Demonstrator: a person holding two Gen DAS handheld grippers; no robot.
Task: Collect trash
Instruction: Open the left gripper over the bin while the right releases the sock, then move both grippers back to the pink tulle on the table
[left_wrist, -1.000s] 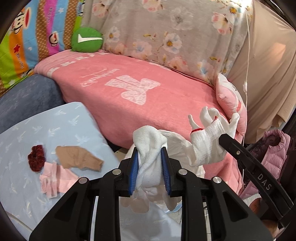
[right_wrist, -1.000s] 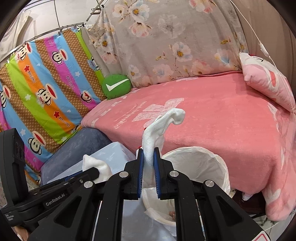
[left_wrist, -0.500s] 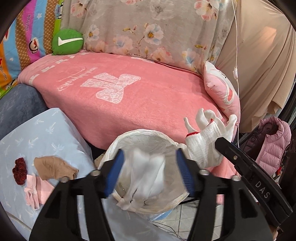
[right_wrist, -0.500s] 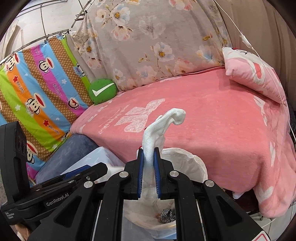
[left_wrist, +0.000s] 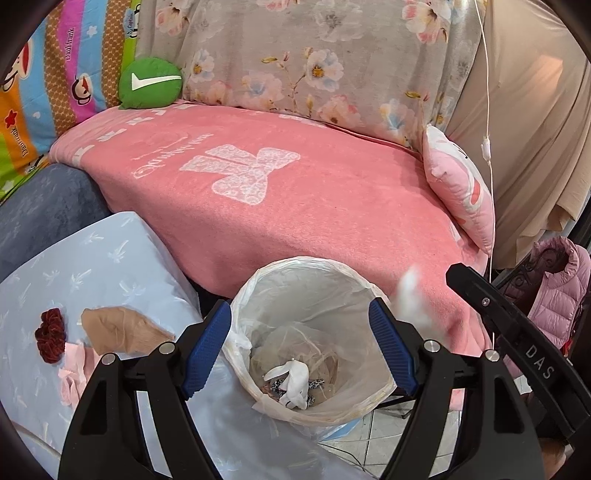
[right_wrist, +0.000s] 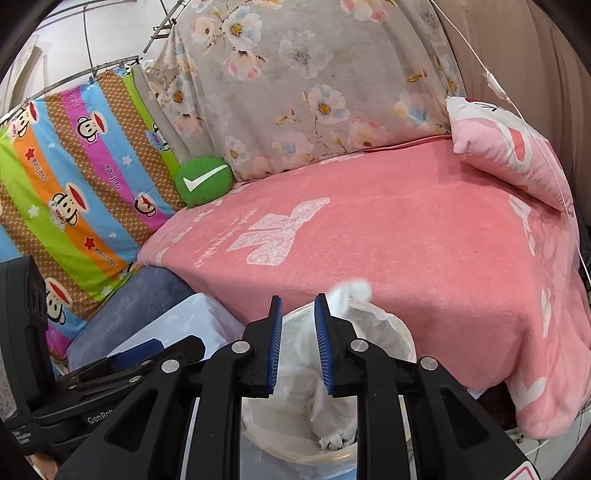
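Observation:
My left gripper (left_wrist: 299, 310) hangs over the white-lined trash bin (left_wrist: 258, 280), its jaws wide and still opening with nothing between them. A white glove (left_wrist: 291, 380) lies at the bottom of the bin on other scraps. My right gripper (right_wrist: 297, 299) is above the same bin (right_wrist: 391, 332) and its jaws are opening. A second white glove (right_wrist: 349, 293), blurred, is slipping down between and past its pads without being pressed. In the left wrist view this glove (left_wrist: 412, 295) is a white smear at the bin's right rim.
On the light-blue table (left_wrist: 92, 266) at left lie a dark red scrunchie (left_wrist: 50, 334), a beige stocking (left_wrist: 122, 328) and a pink cloth (left_wrist: 75, 373). A pink-blanketed sofa (left_wrist: 295, 206) stands behind the bin. A pink jacket (left_wrist: 557, 288) hangs at right.
The left gripper opened and its white glove dropped into the bin. The right gripper's jaws parted and the glove that stood upright in them is sliding down.

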